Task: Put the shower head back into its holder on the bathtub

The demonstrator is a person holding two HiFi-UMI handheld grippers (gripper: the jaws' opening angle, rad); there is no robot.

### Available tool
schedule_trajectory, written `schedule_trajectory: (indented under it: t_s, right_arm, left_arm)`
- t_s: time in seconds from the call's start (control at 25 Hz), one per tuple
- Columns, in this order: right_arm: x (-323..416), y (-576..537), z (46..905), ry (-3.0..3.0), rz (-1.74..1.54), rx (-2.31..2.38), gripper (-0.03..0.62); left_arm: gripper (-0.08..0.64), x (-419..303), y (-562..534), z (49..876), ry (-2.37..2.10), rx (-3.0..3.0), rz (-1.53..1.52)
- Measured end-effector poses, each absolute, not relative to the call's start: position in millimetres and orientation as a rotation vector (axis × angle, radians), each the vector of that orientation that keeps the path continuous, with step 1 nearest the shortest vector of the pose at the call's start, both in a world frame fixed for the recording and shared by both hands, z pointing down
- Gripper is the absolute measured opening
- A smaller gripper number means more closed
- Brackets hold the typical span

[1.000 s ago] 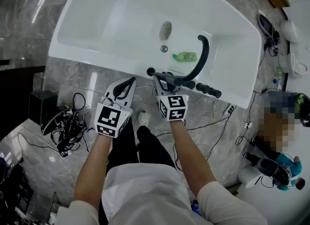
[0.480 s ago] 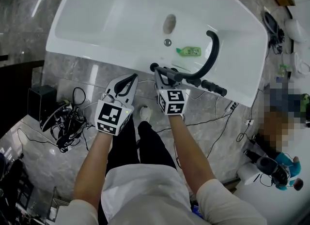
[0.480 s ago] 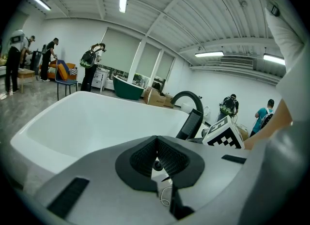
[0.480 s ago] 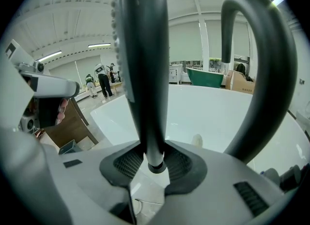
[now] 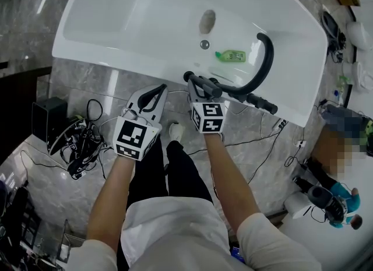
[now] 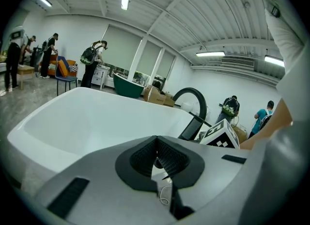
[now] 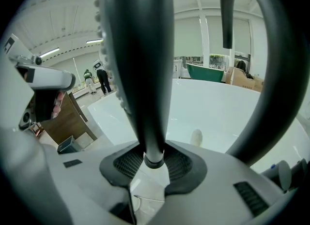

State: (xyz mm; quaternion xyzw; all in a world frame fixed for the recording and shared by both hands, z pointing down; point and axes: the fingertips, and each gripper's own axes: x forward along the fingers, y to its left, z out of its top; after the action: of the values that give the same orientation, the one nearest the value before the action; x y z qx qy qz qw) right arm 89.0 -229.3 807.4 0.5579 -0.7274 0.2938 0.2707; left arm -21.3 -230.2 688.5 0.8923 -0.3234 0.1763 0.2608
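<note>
At the six o'clock edge of the white bathtub (image 5: 145,13): the black shower head (image 5: 207,84), pinched firmly at the handle by the right gripper (image 5: 197,88). From the right gripper view, rises straight up out of the ribbed pads, handle filling the gap, nozzle face turned toward nine o'clock. From the head view, lies slanted over the rim, one end toward ten o'clock, the other toward four. Touching the rim or not, cannot tell.

Just past it at three o'clock, a black arched spout (image 5: 265,60), curling up over the basin, with black tap knobs (image 5: 259,104) lined along the rim beneath. Inside the tub, at one o'clock from the shower head, a green bottle (image 5: 233,56) lying flat, and the drain (image 5: 204,44) near it at ten o'clock.

Over at nine o'clock of the right gripper, the left gripper (image 5: 158,91): pads pressed together, nothing between them, hanging above the grey floor (image 5: 87,83) just short of the tub's side. Down at eight o'clock, a tangle of black cables (image 5: 78,150) on that floor.
</note>
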Motion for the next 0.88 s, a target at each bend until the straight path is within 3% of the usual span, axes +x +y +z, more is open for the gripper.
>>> schedule_trajectory:
  t_s: [0.88]
  right_arm:
    - [79.5,-230.3,828.4,-1.933,0.794,1.428,0.141]
  left_arm:
    - [0.008,-22.2,-237.5,697.2,-0.861,2.413,0.496]
